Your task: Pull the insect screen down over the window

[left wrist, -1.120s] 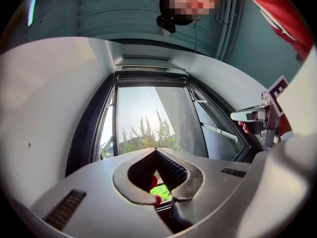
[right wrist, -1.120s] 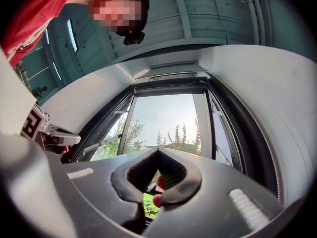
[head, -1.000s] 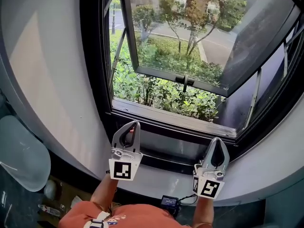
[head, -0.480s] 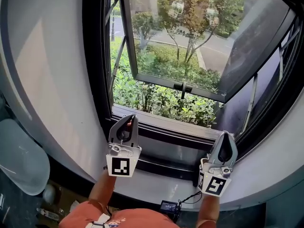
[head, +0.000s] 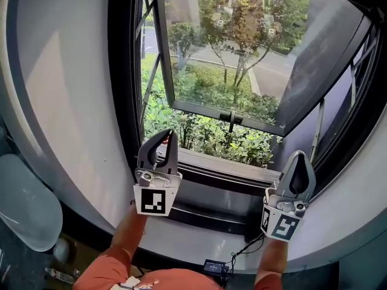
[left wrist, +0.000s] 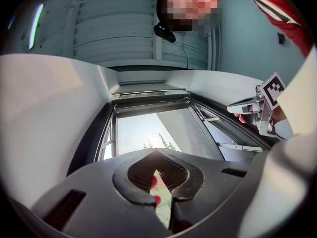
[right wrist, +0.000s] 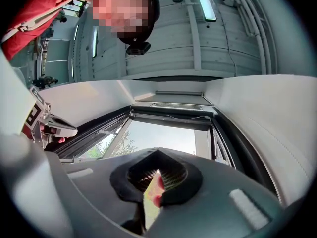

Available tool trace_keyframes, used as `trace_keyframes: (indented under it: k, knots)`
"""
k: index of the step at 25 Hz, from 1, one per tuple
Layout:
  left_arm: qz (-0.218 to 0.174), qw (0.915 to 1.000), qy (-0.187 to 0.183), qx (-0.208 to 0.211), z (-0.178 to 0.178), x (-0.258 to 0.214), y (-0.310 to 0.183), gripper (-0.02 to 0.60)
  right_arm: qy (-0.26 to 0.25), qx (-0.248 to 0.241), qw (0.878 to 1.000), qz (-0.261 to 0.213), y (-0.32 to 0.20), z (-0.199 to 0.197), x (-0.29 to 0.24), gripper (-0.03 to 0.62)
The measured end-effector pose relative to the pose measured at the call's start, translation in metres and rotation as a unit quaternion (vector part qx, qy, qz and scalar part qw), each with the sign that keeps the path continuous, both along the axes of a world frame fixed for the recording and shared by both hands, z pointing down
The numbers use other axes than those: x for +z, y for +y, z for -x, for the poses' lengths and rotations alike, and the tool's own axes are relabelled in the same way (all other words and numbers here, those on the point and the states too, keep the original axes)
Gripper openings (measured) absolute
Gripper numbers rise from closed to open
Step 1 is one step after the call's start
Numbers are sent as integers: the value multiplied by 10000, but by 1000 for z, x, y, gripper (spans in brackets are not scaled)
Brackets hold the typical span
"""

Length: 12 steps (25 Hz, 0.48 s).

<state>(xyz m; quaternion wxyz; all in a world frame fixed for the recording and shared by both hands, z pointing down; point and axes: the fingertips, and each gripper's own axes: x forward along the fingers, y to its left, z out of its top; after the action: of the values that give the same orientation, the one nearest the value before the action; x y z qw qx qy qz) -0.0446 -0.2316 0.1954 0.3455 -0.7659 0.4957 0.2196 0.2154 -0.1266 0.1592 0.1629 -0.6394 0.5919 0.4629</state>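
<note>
The window frame (head: 128, 101) is black, and its glass sash (head: 242, 53) is swung outward with a handle (head: 232, 118) on its lower rail. In both gripper views the insect screen shows only as a dark bar across the top of the opening (left wrist: 150, 105) (right wrist: 173, 115). My left gripper (head: 167, 134) is shut and empty, pointing up in front of the sill's left part (head: 224, 167). My right gripper (head: 301, 156) is also shut and empty, at the frame's lower right corner. Each gripper view looks up along closed jaws (left wrist: 156, 152) (right wrist: 157, 152) and catches the other gripper (left wrist: 252, 105) (right wrist: 53, 126).
White curved wall panels (head: 66, 101) flank the window. A small black device with a cable (head: 216, 266) lies on the ledge below. A pale rounded object (head: 24, 204) sits at lower left. Green shrubs (head: 205, 132) and a road lie outside.
Both grippers have risen toward the window, the left now overlapping the sill. The right has shifted right and up. Both have stayed shut.
</note>
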Motion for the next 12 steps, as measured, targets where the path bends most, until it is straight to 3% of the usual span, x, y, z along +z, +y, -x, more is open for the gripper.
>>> trace_keyframes:
  k: [12]
  knots:
    - [-753,9968,-188,-196,0,-72,4,6,353,2,9975,-614,5,10,-74,9]
